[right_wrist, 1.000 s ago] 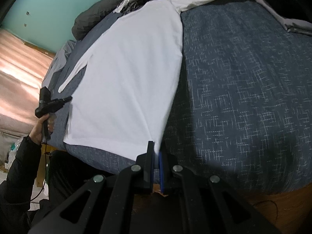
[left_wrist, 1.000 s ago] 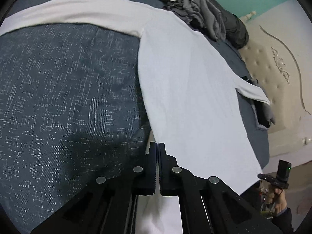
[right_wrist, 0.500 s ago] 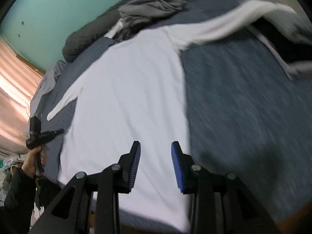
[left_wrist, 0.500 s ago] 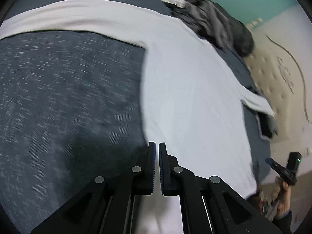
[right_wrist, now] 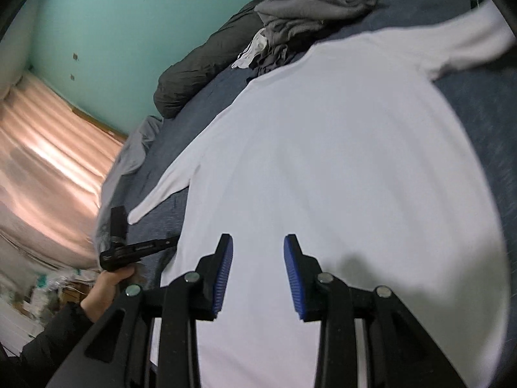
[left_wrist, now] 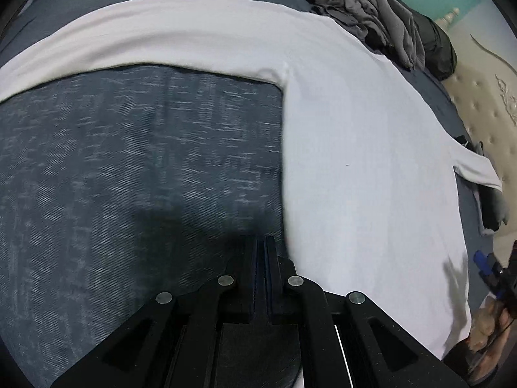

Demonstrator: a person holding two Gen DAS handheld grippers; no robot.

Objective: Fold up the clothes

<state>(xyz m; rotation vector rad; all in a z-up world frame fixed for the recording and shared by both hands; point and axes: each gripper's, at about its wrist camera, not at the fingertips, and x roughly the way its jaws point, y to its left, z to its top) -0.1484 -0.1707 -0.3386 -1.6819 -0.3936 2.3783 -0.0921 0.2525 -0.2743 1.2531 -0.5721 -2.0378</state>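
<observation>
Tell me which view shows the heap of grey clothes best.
The right wrist view: the heap of grey clothes sits unblurred near the top, folds distinct, against the dark bedroll. The left wrist view catches the same heap smaller, squeezed into the upper right corner.

Two wrist fisheyes, both close over the bed (left_wrist: 135, 168), angled down. My left cam looks across the white shirt (left_wrist: 362, 168) from its side edge, headboard (left_wrist: 478, 110) at right of frame. My right cam looks up the shirt toward the teal wall (right_wrist: 129, 32). Both share the shirt and the grey clothes pile (right_wrist: 310, 3).
</observation>
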